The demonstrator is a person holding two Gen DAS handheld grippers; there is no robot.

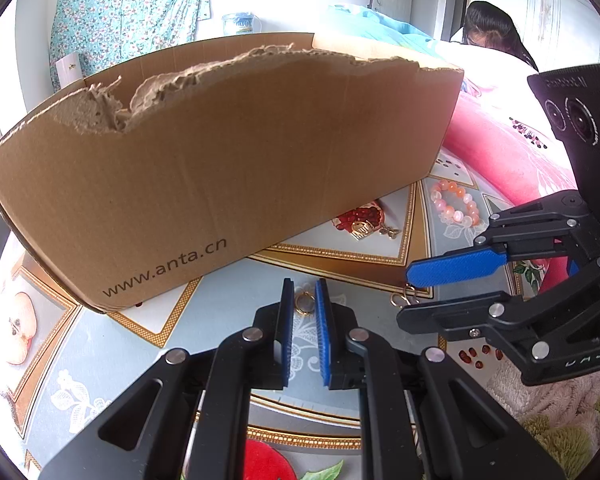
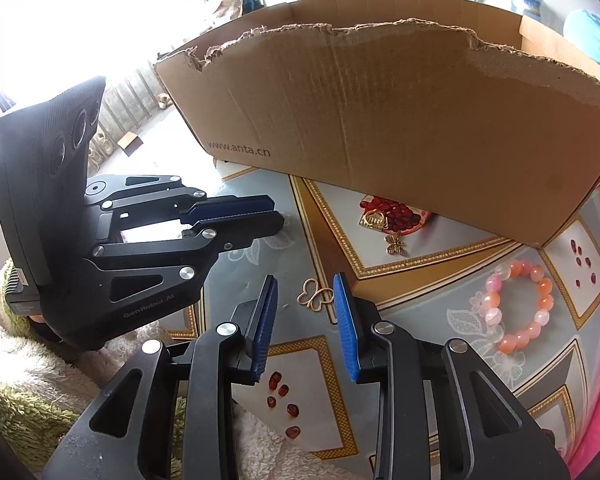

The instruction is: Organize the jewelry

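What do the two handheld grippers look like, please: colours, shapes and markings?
Both the left gripper and the right gripper are black linkage frames with silver pivot pins and flat, ribbed blue pads. Each carries a black housing with round lenses; the left one reads "GenRobot.AI".
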